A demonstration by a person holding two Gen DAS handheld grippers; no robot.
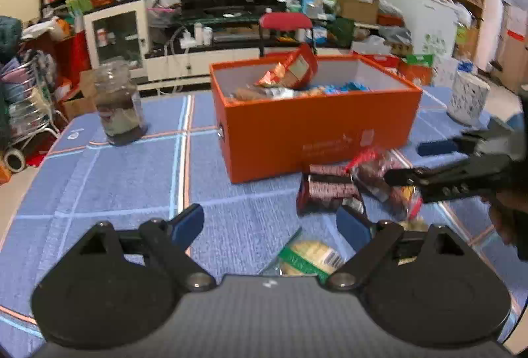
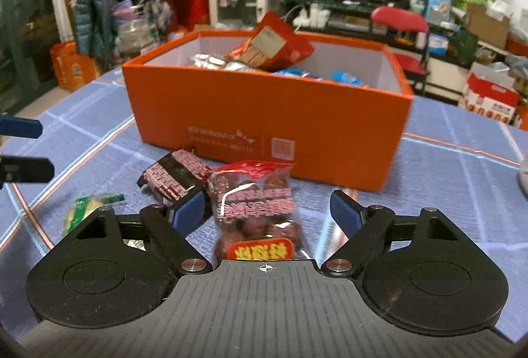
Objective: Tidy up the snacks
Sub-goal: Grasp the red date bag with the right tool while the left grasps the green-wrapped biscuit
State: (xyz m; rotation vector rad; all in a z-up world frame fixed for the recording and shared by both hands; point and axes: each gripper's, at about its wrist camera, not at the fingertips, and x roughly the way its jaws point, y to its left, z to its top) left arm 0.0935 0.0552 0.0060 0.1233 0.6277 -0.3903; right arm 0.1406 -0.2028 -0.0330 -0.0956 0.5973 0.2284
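Right claw point(image 2: 265, 211) is standing with jaws apart, straddling the clear bag of red dates point(image 2: 255, 209) in the lower middle of the right wrist view; pads are not pressing on it, so nothing is being held. Left claw point(image 1: 270, 226) is also standing wide apart and empty, hovering over the blue checked tabletop point(image 1: 109, 179), with the green-banded packet point(image 1: 308, 257) lying just ahead of it at lower centre.

Bag of dates is lying flat on the tabletop just in front of the orange box point(image 2: 264, 113), beside the dark packet point(image 2: 175, 176) at its left. Its long axis is running away from the camera: red crimped top pointing toward the box, yellow label end nearest the claw.

Handling judgement: bag is looking light, soft and lumpy, film probably slippery and crinkling under load; contents shifting when lifted. Best hold is probably across the narrow width at mid-body, where the fruit gives bulk to bite on, rather than on the thin sealed edge.

Orange box is already holding several packets, one red pouch point(image 2: 274, 44) leaning upright.
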